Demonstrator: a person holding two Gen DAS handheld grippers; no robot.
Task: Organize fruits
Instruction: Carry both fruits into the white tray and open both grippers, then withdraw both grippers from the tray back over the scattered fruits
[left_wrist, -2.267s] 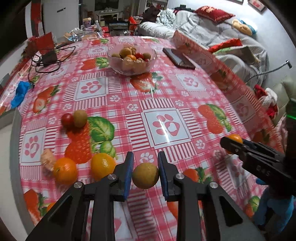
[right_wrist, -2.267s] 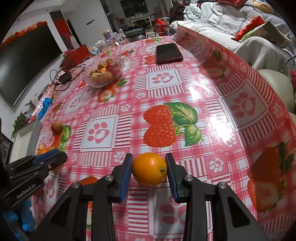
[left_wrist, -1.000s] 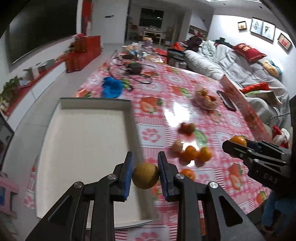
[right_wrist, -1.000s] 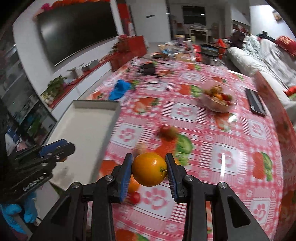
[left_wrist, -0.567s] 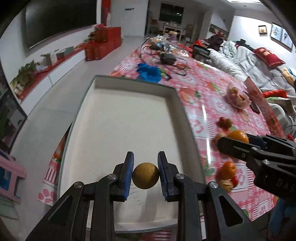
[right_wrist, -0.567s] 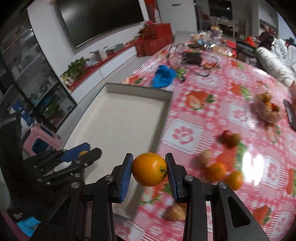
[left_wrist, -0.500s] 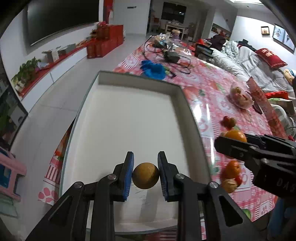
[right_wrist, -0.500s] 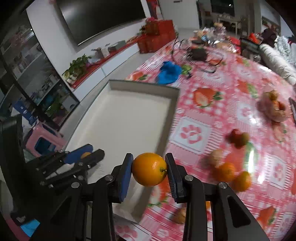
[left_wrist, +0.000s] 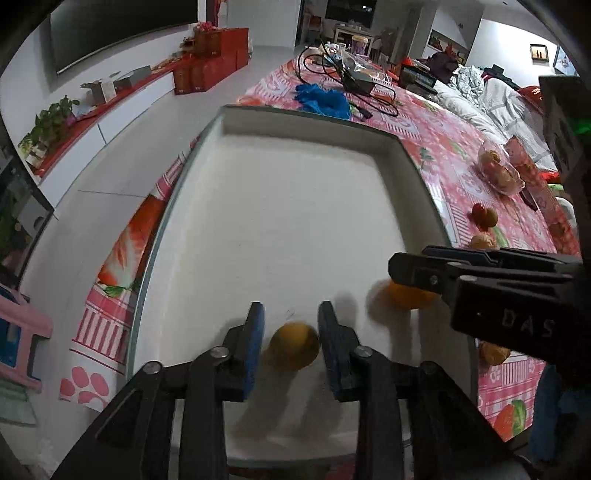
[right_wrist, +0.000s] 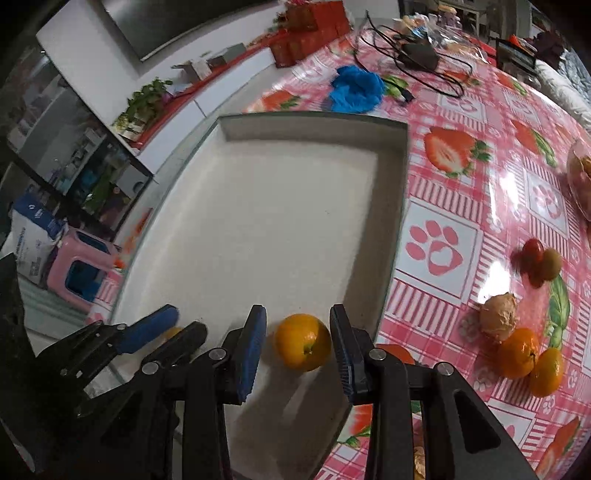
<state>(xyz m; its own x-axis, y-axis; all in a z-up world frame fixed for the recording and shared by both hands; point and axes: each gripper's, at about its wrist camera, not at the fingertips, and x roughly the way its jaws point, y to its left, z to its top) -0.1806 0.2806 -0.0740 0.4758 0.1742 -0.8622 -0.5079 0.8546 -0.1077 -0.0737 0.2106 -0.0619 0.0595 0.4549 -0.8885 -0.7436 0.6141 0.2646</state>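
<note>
White tray (left_wrist: 314, 127), shallow and walled, sits at the edge of the table (right_wrist: 461, 177) with its pink strawberry-print cloth, and both pieces of fruit in hand are now inside it, at the near end.

The left tongs (left_wrist: 290, 314) point steeply down over the tray floor. Their jaws are opening, with a dull yellow-brown fruit (left_wrist: 293, 345) between the blue pads. A sliver of white shows on one side of it, so it looks released rather than pinched.

The right tongs (right_wrist: 297, 317) stand narrow around an orange (right_wrist: 303, 341). There is a gap at the left pad and a shadow beneath the fruit, so my reading is that the orange lies on the tray floor and is not gripped. The two fruits are near each other but apart.

Several more pieces – small oranges (right_wrist: 517, 352), a pale knobbly one (right_wrist: 498, 317) and a red and a green one (right_wrist: 539, 258) – lie loose on the cloth beside the tray.

These fruits are likely light, round and firm-skinned, though they would bruise under a hard squeeze. Being round, they would roll on the smooth tray and the glossy cloth. The best hold is probably across the widest part, pads on opposite sides, with just enough pressure that the fruit does not slip. The knobbly one may sit unevenly between flat pads – take it where its sides are most nearly parallel.
</note>
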